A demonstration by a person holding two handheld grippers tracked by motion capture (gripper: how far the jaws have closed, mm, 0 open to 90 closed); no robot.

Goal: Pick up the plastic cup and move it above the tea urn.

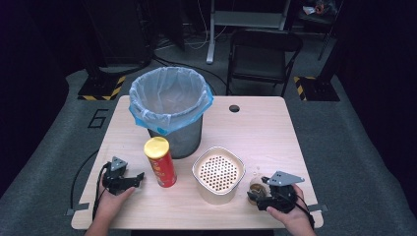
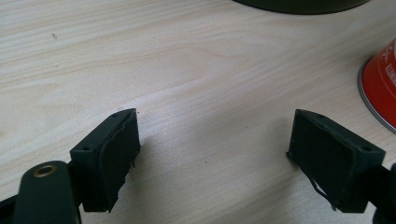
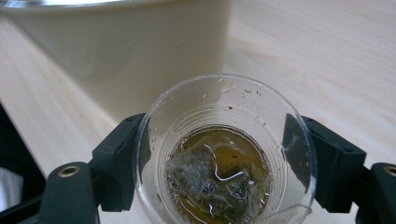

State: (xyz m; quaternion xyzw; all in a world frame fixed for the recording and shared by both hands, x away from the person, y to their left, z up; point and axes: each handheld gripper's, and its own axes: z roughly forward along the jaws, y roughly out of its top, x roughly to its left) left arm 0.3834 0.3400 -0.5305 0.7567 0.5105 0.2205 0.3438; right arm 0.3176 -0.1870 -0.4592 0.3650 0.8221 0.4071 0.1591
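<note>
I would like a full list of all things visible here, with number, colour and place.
Clear plastic cup: one, with brown liquid and a tea bag, between the right tongs' jaws, beside the cream container.
Cream container: one, perforated top, table centre front.
Red can: one, yellow lid, upright, left of the container.
Trash bin: one, grey, blue liner, rear left of table.
Table: one, light wood.
Folding chair: one, black, behind the table.
Left tongs: black, open, on nothing.
Right tongs: black, closed on the cup.
</note>
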